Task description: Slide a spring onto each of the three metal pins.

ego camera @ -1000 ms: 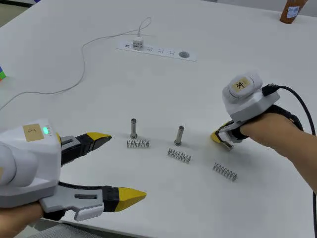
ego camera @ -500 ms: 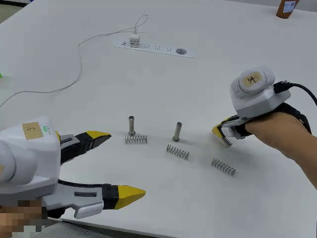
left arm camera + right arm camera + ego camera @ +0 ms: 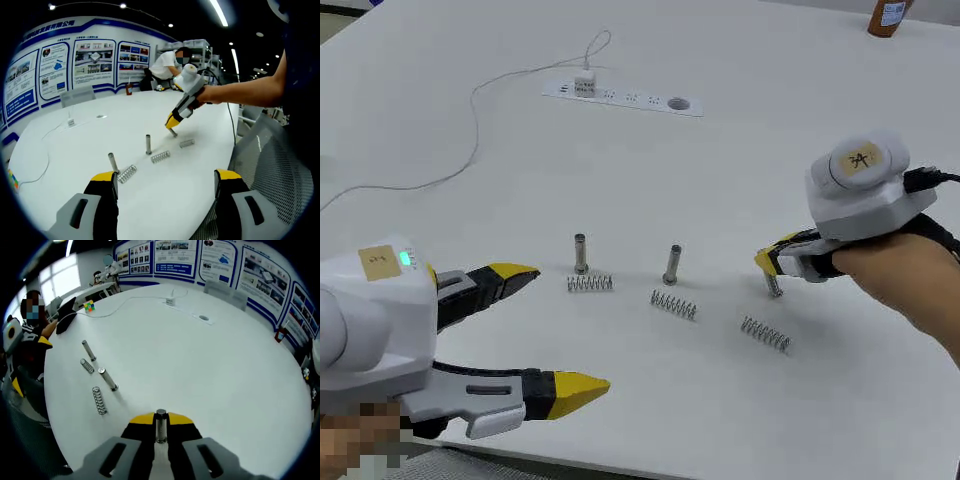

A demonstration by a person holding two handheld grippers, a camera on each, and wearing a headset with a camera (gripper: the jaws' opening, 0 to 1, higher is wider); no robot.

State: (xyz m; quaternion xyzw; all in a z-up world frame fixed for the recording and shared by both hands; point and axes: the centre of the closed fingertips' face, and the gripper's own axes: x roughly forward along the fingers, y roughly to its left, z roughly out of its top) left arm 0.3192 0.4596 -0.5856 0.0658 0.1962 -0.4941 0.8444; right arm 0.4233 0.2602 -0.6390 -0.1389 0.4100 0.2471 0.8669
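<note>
Right gripper view: silver flat-headed pin (image 3: 160,426) clamped between yellow-tipped fingers (image 3: 141,424).

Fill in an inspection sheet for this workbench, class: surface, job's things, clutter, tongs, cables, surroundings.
Surface: white table, no marks seen.
Job's things: left pin and middle pin stand upright; third pin is held in the right tongs; left spring, middle spring and right spring lie flat, none on a pin.
Clutter: power strip; brown bottle at the far edge; colour cube.
Tongs: left tongs open, holding nothing; right tongs shut on the third pin.
Cables: white cable from the power strip; black cable at the right tongs.
Surroundings: wall posters; mesh chair; seated person.
</note>
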